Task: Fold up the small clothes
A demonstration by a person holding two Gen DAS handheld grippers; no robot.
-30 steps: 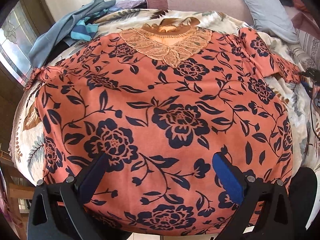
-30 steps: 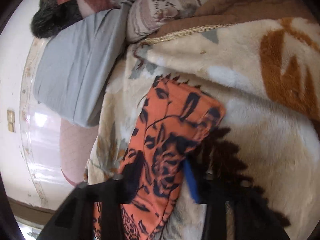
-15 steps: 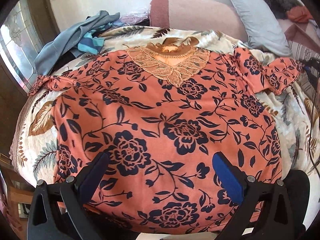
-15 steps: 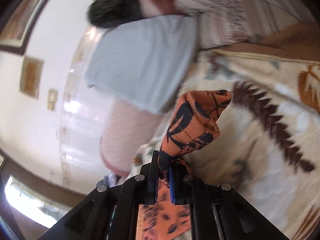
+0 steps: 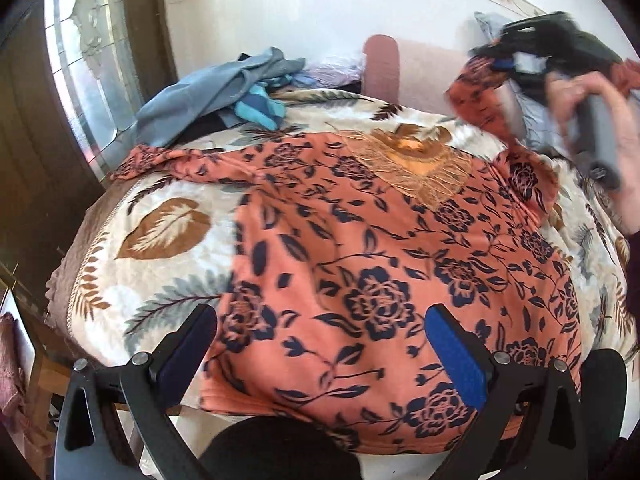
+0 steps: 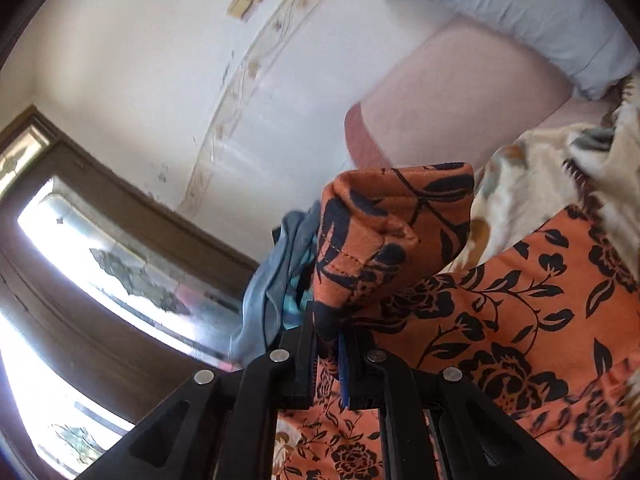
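An orange top printed with dark blue flowers lies spread on a leaf-patterned blanket, its lace neckline at the far side. My left gripper hovers open above the near hem, nothing between its blue pads. At the upper right a hand holds my right gripper, lifted off the bed and shut on the top's right sleeve. In the right wrist view the right gripper pinches the bunched sleeve, with the top's body below it.
A heap of blue-grey clothes lies at the bed's far left by a window. A pink headboard and a grey pillow stand at the far side. The bed's left edge drops off to wooden furniture.
The right gripper closed on the sleeve and lifted it off the blanket, swinging toward the top's body. The left gripper drew back and left, showing more blanket.
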